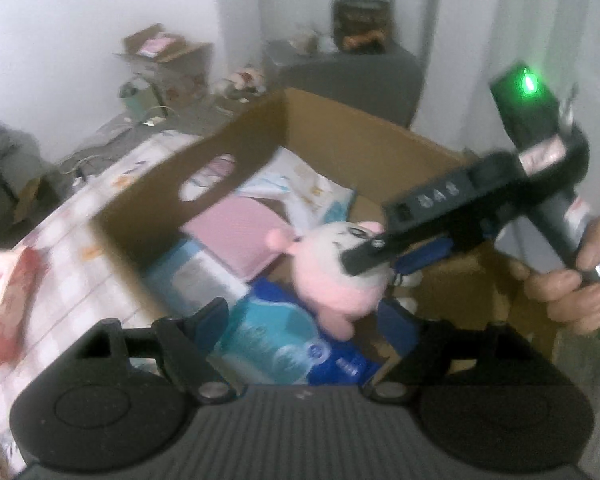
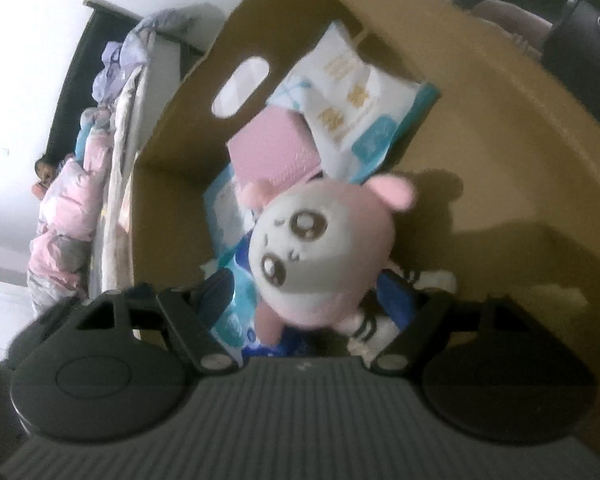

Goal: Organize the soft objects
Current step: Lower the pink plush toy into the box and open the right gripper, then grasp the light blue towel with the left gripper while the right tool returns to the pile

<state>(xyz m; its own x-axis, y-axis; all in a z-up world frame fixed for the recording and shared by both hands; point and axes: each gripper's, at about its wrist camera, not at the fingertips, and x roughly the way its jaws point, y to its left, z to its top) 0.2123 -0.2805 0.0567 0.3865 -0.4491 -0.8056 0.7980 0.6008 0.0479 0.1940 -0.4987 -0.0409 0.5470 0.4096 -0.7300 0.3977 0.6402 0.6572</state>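
A pink and white plush toy [image 1: 324, 280] [image 2: 312, 240] hangs low inside an open cardboard box [image 1: 332, 120] [image 2: 480, 120]. My right gripper [image 2: 306, 296] [image 1: 380, 258] is shut on the toy's body, with one finger across its face in the left wrist view. In the box lie a pink pack [image 1: 236, 232] [image 2: 272, 148], a white tissue pack [image 1: 300, 188] [image 2: 352, 100] and a blue-teal pack [image 1: 268, 344] [image 2: 228, 320]. My left gripper [image 1: 306, 312] hovers open over the box's near side, above the blue-teal pack, with nothing held.
The box stands on a bed with a checked sheet [image 1: 80, 260]. A red and white carton [image 1: 4, 300] lies at the left. A hand [image 1: 572, 292] holds the right gripper's handle. Pink bedding [image 2: 72, 208] is bunched at the left. Clutter and a grey chair [image 1: 352, 80] stand beyond.
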